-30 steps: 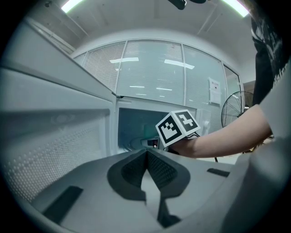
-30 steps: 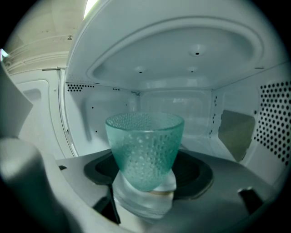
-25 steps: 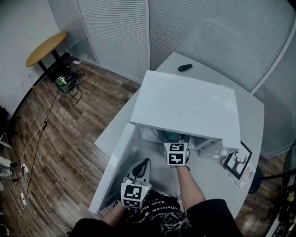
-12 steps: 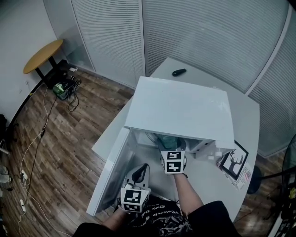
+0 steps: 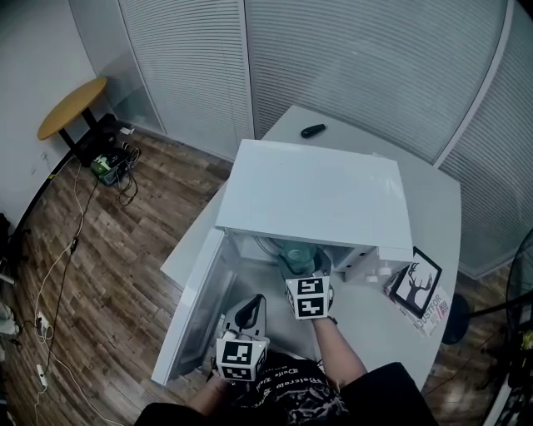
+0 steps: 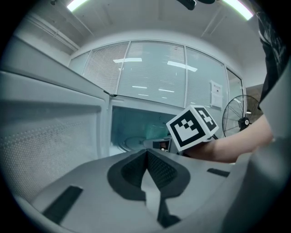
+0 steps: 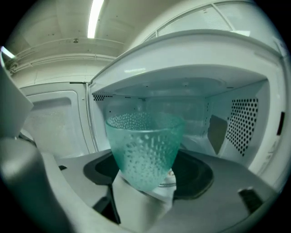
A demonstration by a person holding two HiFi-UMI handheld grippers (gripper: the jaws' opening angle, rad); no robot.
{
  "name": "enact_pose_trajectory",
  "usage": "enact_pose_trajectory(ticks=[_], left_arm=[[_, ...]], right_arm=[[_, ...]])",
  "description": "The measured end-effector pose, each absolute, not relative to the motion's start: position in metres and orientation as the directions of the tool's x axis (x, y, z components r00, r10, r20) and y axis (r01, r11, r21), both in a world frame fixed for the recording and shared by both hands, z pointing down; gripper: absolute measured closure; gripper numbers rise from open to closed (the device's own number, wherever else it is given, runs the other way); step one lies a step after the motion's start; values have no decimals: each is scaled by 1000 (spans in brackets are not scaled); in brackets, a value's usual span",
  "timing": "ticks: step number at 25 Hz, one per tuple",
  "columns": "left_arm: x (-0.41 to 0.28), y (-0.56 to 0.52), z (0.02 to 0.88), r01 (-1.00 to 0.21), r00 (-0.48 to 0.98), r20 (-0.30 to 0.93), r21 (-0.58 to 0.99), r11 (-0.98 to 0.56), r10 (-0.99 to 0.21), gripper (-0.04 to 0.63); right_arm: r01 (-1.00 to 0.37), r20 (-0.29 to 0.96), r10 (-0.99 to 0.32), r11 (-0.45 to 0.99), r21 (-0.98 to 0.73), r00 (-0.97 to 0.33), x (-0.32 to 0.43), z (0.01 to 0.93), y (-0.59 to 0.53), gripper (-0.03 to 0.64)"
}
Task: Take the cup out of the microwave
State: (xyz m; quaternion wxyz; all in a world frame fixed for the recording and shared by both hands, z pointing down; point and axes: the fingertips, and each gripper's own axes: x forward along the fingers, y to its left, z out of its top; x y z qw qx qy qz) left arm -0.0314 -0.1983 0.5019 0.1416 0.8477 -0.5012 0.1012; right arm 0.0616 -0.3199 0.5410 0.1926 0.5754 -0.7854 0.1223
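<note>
The right gripper view, unlike the head view, shows plainly the right gripper [image 7: 144,184] clamped on the green cup [image 7: 144,148] at the microwave [image 5: 316,195] mouth; the left gripper [image 6: 146,159] is closed and empty.

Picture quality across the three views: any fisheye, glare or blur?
Head view: sharp, evenly lit, blinds bend slightly towards the edges; cup half hidden under the microwave top. Left gripper view: heavy fisheye, dark corners, ceiling lights blown out, left tongs soft up close. Right gripper view: same fisheye, cup crisp in the right tongs, ceiling strip glares, their near body blurs.
</note>
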Motion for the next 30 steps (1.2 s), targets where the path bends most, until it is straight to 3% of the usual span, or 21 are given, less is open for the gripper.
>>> enact_pose_trajectory(ticks=[30], left_arm=[[-16,-189,494,-880,475,282,135,-456,-834,592]], right_arm=[[-959,398,-886,278,48,-237,95,506,-234,259]])
